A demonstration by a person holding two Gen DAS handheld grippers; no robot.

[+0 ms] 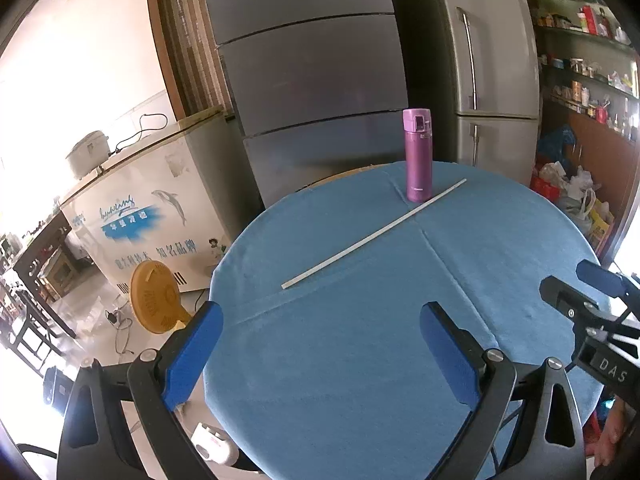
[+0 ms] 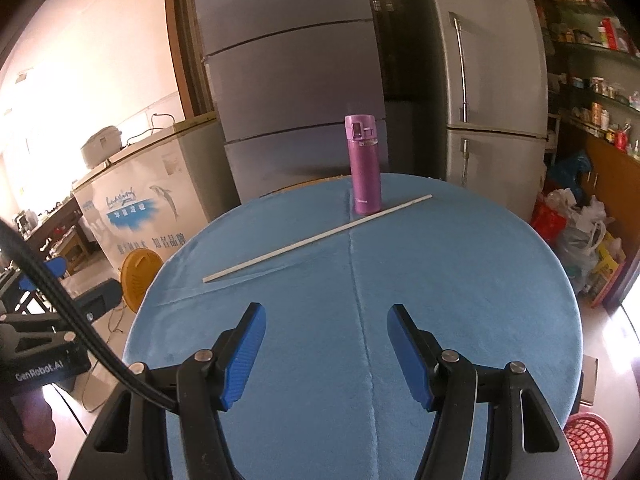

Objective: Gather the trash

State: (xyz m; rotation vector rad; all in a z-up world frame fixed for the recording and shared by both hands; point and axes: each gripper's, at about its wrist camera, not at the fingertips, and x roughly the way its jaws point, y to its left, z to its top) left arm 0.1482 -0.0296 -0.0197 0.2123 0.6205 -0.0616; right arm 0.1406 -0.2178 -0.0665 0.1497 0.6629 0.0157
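A long thin white strip [image 1: 374, 234] lies diagonally on the round table with a blue cloth [image 1: 360, 360]; it also shows in the right wrist view [image 2: 316, 239]. A purple flask [image 1: 418, 155] stands upright at its far end, also in the right wrist view [image 2: 363, 164]. My left gripper [image 1: 320, 356] is open and empty above the table's near left part. My right gripper [image 2: 326, 354] is open and empty above the near middle; it also shows at the right edge of the left wrist view [image 1: 588, 292].
Grey fridges [image 1: 312, 60] stand behind the table. A white chest freezer [image 1: 148, 208] and a yellow stool [image 1: 154, 296] are on the left. Bags and shelves [image 2: 576, 232] are on the right. A red basket [image 2: 590, 446] sits on the floor at lower right.
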